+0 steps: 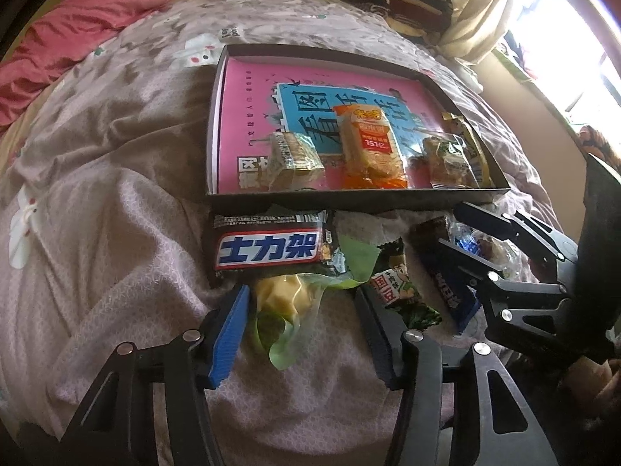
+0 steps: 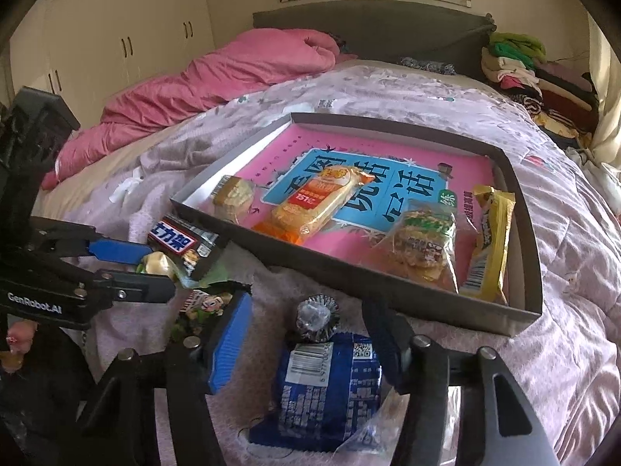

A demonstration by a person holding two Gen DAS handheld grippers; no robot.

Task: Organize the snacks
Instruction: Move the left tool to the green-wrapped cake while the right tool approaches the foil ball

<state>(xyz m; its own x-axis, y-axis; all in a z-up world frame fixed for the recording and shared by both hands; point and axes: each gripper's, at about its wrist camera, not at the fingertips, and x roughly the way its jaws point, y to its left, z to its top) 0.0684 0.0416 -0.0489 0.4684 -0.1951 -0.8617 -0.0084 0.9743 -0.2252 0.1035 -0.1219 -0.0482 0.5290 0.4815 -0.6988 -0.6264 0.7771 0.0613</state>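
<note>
My left gripper [image 1: 302,293] is open over the bed, its fingers either side of a yellow snack in a green wrapper [image 1: 285,299]. A Snickers bar [image 1: 268,250] lies just beyond it. My right gripper [image 2: 306,303] is open too, straddling a blue packet [image 2: 330,388] with a small foil-cup sweet [image 2: 316,316] ahead of it. A green seaweed pack [image 1: 392,279] sits between the two grippers. The dark tray [image 1: 349,198] with a pink lining holds an orange cracker pack [image 1: 368,147], a gold pack [image 1: 295,155], a clear pack [image 1: 446,159] and a yellow bar [image 2: 489,240].
Everything lies on a rumpled pale pink quilt [image 1: 116,194]. A pink duvet [image 2: 217,77] is bunched at the bed's far left. Folded clothes [image 2: 535,77] are stacked at the far right, by a curtain and a bright window [image 1: 562,39]. White wardrobes [image 2: 116,27] stand behind.
</note>
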